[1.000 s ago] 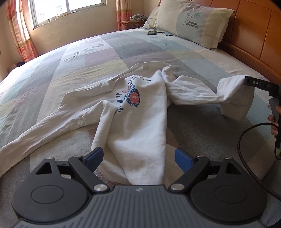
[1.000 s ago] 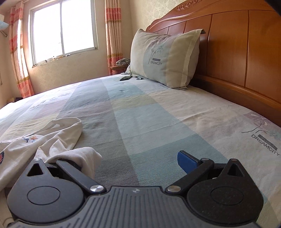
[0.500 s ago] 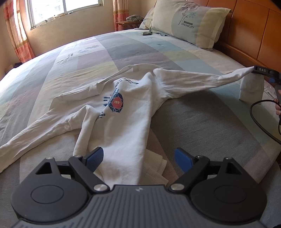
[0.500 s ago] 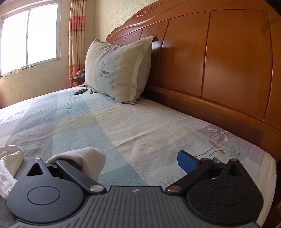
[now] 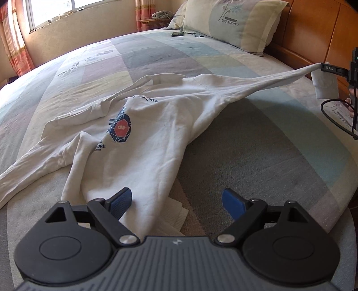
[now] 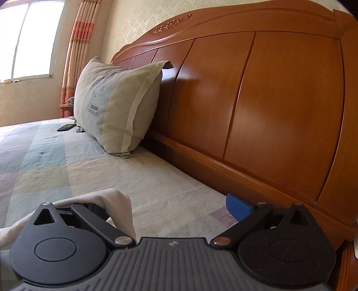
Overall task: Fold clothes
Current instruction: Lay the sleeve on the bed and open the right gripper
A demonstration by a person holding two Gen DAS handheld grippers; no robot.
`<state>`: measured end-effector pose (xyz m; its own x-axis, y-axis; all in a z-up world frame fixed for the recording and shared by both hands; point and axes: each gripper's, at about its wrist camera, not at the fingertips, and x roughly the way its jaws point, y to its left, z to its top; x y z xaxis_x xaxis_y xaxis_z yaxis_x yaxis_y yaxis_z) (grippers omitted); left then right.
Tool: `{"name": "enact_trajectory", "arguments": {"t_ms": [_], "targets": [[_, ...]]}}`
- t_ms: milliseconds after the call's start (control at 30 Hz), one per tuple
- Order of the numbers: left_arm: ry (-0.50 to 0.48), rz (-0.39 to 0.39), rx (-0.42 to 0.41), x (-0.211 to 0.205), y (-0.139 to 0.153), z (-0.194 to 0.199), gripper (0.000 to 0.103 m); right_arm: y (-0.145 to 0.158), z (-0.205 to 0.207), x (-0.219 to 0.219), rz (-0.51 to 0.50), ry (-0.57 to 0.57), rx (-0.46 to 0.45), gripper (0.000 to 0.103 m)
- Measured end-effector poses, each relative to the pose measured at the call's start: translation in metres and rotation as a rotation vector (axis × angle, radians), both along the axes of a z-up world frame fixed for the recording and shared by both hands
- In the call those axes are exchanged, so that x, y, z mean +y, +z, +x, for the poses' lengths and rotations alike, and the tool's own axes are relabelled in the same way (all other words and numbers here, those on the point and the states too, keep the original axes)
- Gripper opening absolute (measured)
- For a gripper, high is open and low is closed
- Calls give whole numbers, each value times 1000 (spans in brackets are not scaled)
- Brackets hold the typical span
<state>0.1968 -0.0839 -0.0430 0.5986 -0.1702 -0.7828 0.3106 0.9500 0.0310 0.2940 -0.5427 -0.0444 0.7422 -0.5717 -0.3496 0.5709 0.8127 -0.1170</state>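
Note:
A white sweatshirt (image 5: 147, 138) with a blue and red chest print lies crumpled on the bed. My left gripper (image 5: 176, 202) is open just above its hem, the left pad resting on the cloth. My right gripper (image 6: 179, 206) stands open, with the end of the right sleeve (image 6: 116, 201) draped over its left finger. In the left wrist view that sleeve (image 5: 268, 80) is stretched taut to the right gripper (image 5: 329, 68) near the headboard, its cuff (image 5: 324, 86) hanging down.
The bed (image 5: 257, 138) has a pastel patchwork cover. A pillow (image 5: 232, 20) leans on the wooden headboard (image 6: 257, 100). A phone (image 5: 177, 34) lies by the pillow. The other sleeve (image 5: 26, 165) trails off to the left. A black cable (image 5: 335, 120) hangs by the right gripper.
My right gripper has carried the sleeve end out toward the headboard, pulling the sleeve straight and taut. The sweatshirt body has spread a little. My left gripper has stayed open by the hem.

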Motion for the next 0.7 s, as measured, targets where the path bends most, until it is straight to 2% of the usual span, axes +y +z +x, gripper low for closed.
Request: {"name": "enact_trajectory", "arguments": {"t_ms": [67,100,233,300,500,600,700], "targets": [[-11,1,7,-3,-2,1,89,-4,0,-7,-25,-20,14,103],[-17,1,8,-4,-3,1,89,-9,2,-14,-34,-38,50,103],[-34,-6,11,-7,-4,1,89,-43,8,-46,54,-81,276,103],[-37,-7,14,-8,-4,2,89,-54,-2,-52,79,-99,328,103],[-40,-16,14,-7,-3,0,89,-62,-37,-54,150,-105,374,103],[-36,-26,7,-6,-1,-5,89,-51,-53,-44,193,-70,352,103],[-31,-43,4,-3,1,-11,89,-36,-63,-22,234,17,317,103]]}}
